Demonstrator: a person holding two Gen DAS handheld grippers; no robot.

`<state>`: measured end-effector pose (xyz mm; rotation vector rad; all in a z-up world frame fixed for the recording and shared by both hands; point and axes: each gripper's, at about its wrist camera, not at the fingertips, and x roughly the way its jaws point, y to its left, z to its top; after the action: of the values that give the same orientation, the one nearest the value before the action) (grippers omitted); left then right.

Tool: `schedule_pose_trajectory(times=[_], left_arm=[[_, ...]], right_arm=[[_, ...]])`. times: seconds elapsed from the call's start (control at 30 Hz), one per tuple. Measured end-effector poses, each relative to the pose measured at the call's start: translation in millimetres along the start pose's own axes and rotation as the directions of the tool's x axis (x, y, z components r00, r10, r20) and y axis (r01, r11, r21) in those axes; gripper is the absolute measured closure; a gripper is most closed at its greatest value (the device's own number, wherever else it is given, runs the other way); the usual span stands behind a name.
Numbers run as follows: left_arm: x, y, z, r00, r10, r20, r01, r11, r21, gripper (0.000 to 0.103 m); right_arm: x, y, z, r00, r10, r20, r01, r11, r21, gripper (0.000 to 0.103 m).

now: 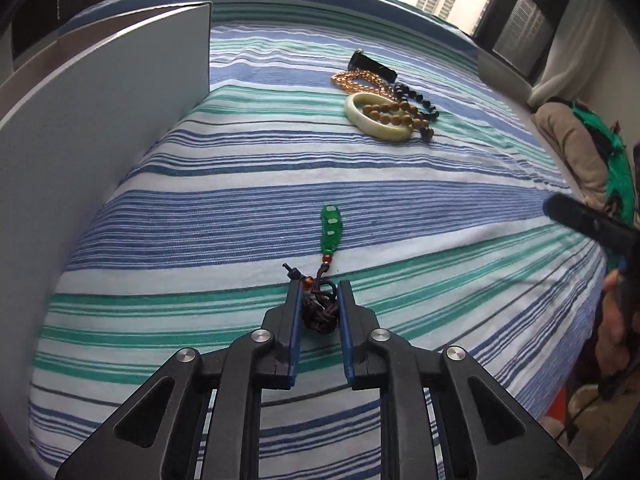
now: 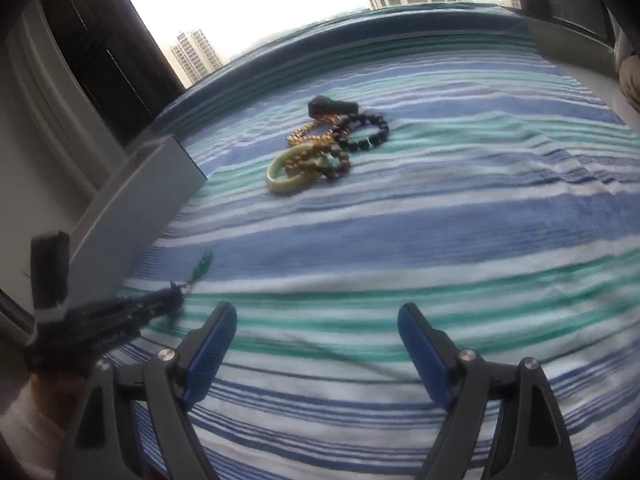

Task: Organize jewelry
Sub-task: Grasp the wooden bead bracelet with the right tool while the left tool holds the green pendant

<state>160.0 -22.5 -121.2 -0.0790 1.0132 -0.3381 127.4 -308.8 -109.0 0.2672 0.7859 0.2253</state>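
Note:
My left gripper is shut on the brown knotted cord of a green pendant, which hangs out past the fingertips over the striped bedspread. The pendant also shows in the right wrist view, beside the left gripper. A jewelry pile lies further back: a pale jade bangle, brown wooden beads, black beads, amber beads and a black object. My right gripper is open and empty, hovering over the bed, with the pile ahead.
A grey open box stands at the left of the bed; it also shows in the right wrist view. A window with towers lies beyond the bed. Green and beige bundles sit at the right edge.

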Motion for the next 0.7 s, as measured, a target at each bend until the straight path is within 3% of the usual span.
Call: schedule_pose_trajectory(times=[0.1,0.2,0.23,0.33,0.47,0.5,0.53,0.57,0.63,0.7], left_arm=[[-2,0,-3,1.000,-0.004,-0.003,0.004,1.000,-0.012,0.088],[-5,3,-5,1.000,-0.004,-0.009,0.004,1.000,-0.019,0.088],[-6,4,-6,1.000,-0.005,-0.011,0.005,1.000,-0.022,0.088],[-7,6,-8,1.000,-0.013,-0.018,0.012,0.999,-0.033,0.088],[-7,8,-8,0.999,-0.023,-0.023,0.022,0.999,-0.035,0.088],[-8,9,-9,0.999,-0.025,-0.023,0.024,0.999,-0.038,0.088],[-9,10,-9,0.999,-0.027,-0.024,0.026,0.999,-0.042,0.088],[-11,11,-10,0.999,-0.033,-0.024,0.031,0.998,-0.048,0.088],[-18,15,-10,0.999,-0.044,-0.013,0.043,0.997,-0.060,0.088],[-29,18,-9,0.998,-0.058,0.003,0.058,0.995,-0.077,0.088]], right_arm=[[32,16,42,0.995,-0.070,-0.066,0.055,0.976,-0.211,0.024],[74,24,66,0.983,-0.161,-0.086,0.115,0.913,-0.391,0.049],[85,25,71,0.981,-0.176,-0.080,0.125,0.893,-0.432,0.050],[116,25,84,0.978,-0.164,-0.130,0.080,0.866,-0.493,0.060],[144,34,87,0.973,-0.177,-0.149,0.060,0.815,-0.577,0.061],[147,37,86,0.972,-0.178,-0.153,0.054,0.804,-0.592,0.066],[150,39,85,0.969,-0.181,-0.170,0.044,0.798,-0.600,0.081],[151,41,83,0.963,-0.185,-0.194,0.034,0.802,-0.597,0.090],[145,41,81,0.959,-0.187,-0.212,0.033,0.818,-0.574,0.089],[129,39,82,0.964,-0.139,-0.225,0.009,0.867,-0.498,0.090]])
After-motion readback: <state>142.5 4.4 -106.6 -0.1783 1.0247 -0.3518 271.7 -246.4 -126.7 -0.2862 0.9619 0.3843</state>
